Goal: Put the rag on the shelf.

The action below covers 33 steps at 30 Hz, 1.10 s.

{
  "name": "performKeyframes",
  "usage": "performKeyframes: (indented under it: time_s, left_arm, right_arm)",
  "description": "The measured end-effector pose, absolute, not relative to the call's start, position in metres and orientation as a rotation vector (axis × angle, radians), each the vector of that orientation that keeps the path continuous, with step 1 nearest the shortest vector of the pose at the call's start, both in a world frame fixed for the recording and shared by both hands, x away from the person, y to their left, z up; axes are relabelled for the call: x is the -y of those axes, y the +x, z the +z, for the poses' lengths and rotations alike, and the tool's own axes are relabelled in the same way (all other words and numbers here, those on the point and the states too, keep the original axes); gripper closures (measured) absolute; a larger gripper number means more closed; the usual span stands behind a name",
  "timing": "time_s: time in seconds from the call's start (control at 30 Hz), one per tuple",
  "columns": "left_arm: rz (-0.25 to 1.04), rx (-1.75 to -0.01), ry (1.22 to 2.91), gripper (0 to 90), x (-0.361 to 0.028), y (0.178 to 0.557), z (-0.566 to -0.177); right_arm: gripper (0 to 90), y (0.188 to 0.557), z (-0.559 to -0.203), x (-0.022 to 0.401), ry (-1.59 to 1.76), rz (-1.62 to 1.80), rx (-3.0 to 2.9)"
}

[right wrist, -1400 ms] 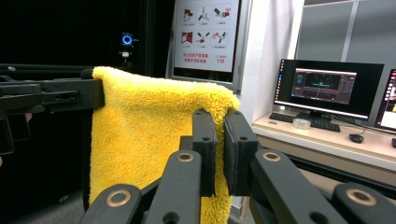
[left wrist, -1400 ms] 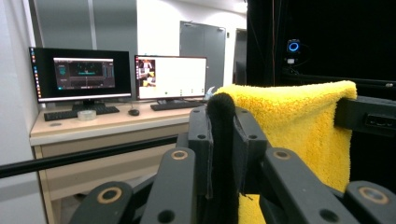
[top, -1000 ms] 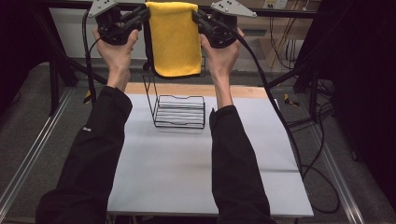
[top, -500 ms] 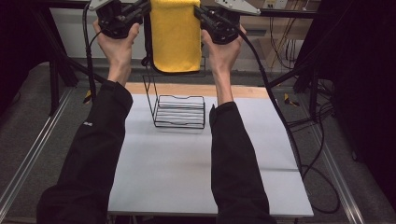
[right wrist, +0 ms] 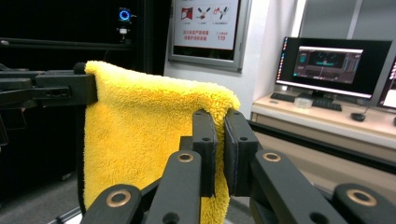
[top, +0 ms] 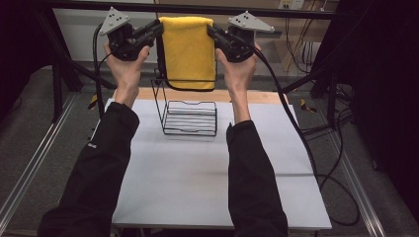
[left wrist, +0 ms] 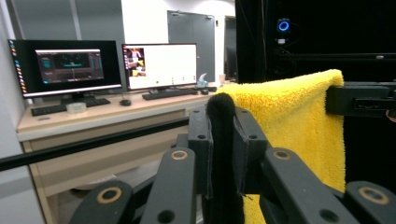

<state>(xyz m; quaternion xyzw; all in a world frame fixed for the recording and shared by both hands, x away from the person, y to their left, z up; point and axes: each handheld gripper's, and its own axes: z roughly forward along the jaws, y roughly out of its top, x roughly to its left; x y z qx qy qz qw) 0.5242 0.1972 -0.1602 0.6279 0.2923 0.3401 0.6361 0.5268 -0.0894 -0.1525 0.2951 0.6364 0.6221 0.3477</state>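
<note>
Towel (top: 188, 52) clamped at both top corners by left gripper (top: 159, 28) and right gripper (top: 211, 30), high view adds wire rack (top: 190, 116) at 6 o'clock below, left gripper view adds monitors (left wrist: 112, 65) at 10 o'clock.

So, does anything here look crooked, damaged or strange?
Nothing stands out. The yellow towel hangs folded and level between the left gripper and the right gripper, each shut on a top corner. The black wire rack stands upright on the white table below it.
</note>
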Motion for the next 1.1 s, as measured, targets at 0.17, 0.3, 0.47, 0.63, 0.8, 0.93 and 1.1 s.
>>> performKeyframes:
  time_s: [0.17,0.3,0.47,0.63,0.8,0.93,1.1]
  left_arm:
    - [0.772,-0.673,1.455,79.0,-0.200,0.517,-0.175]
    - [0.739,-0.667,1.460,79.0,-0.203,0.512,-0.184]
    - [0.752,-0.653,1.479,79.0,-0.203,0.505,-0.186]
    - [0.745,-0.659,1.501,79.0,-0.202,0.501,-0.192]
    - [0.734,-0.655,1.514,78.9,-0.202,0.499,-0.200]
    - [0.721,-0.655,1.518,78.9,-0.203,0.496,-0.206]
    - [0.714,-0.649,1.534,78.7,-0.206,0.489,-0.211]
  right_arm:
    - [84.7,0.521,-0.166,0.089,0.770,1.607,-1.686]
    - [84.7,0.517,-0.175,0.089,0.769,1.609,-1.704]
    - [84.6,0.511,-0.181,0.090,0.757,1.620,-1.707]
    - [84.6,0.508,-0.186,0.091,0.760,1.607,-1.720]
    - [84.6,0.506,-0.196,0.093,0.763,1.602,-1.734]
    - [84.5,0.503,-0.201,0.094,0.752,1.597,-1.744]
    - [84.5,0.495,-0.205,0.094,0.728,1.589,-1.759]
